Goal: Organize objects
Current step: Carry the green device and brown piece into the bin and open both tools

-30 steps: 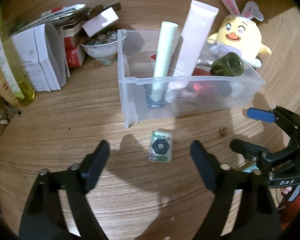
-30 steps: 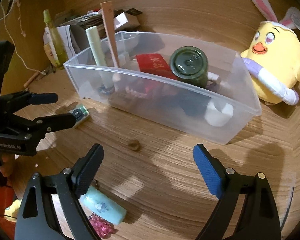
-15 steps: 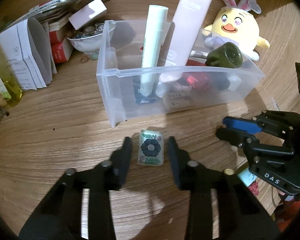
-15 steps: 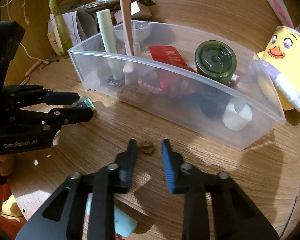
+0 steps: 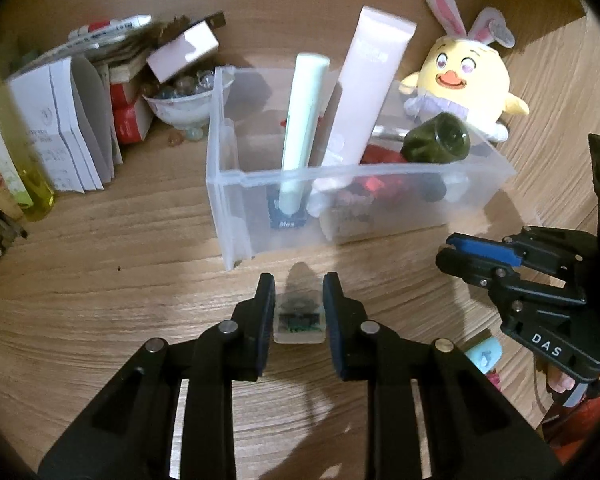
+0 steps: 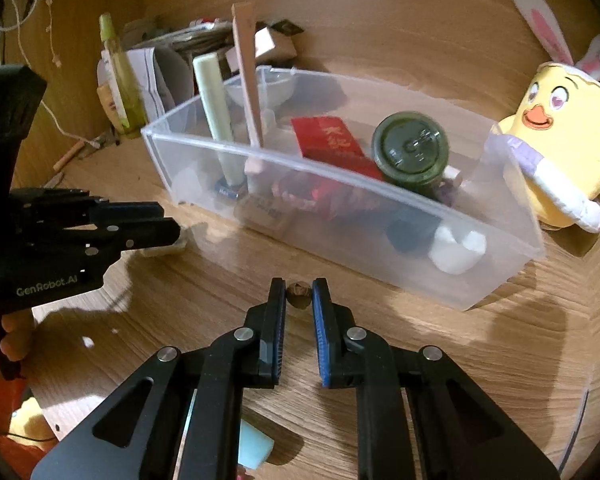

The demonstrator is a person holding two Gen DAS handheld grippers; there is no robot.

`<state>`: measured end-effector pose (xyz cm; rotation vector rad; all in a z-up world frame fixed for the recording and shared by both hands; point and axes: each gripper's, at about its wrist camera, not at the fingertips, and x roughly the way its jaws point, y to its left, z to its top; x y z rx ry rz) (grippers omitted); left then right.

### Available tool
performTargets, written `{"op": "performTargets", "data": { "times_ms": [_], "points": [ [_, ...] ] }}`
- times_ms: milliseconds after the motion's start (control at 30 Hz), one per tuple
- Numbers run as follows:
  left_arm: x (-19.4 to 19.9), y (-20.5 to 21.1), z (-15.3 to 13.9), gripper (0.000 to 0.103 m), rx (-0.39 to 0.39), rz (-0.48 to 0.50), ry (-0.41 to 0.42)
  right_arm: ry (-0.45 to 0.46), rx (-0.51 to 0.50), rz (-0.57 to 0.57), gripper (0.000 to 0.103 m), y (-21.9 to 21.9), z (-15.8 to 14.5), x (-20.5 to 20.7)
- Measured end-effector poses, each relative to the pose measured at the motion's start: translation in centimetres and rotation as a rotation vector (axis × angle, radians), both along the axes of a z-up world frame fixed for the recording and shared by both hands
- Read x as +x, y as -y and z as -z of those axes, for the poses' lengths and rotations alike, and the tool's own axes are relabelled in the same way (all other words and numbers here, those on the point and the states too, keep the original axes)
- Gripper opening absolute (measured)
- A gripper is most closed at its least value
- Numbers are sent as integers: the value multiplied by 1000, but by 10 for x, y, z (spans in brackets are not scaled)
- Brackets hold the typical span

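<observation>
Small clear block [image 5: 299, 320] with a dark flower inside sits on the bench just before the clear bin [image 5: 380, 184], clamped by the left hand-held gripper [image 5: 299, 308]; it looks light, stiff, slippery, so flat sides suit. The right hand-held gripper [image 6: 299, 294] pinches a tiny brown bead [image 6: 298, 292].

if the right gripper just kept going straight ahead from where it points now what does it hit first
Most likely the near long wall of the clear plastic bin, just past the small brown bead clamped between the right gripper fingertips. Depth is hard to judge through the fisheye.
</observation>
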<state>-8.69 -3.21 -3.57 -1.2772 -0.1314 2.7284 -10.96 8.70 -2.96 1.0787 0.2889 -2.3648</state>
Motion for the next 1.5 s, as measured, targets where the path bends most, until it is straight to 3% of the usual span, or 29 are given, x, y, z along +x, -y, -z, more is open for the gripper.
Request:
{"op": "performTargets", "data": {
  "times_ms": [500, 933, 1300, 1500],
  "points": [
    [15, -2, -48, 24, 3, -27, -143, -90, -65, 42, 12, -25, -40, 4],
    [6, 11, -84, 24, 10, -65, -236, -163, -99, 89, 12, -45, -70, -1],
    [-16, 18, -93, 24, 32, -90, -253, -183, -119, 141, 12, -62, -78, -22],
    [-39, 23, -81, 24, 55, -109, -215, -159, -109, 165, 12, -67, -71, -39]
  ]
}}
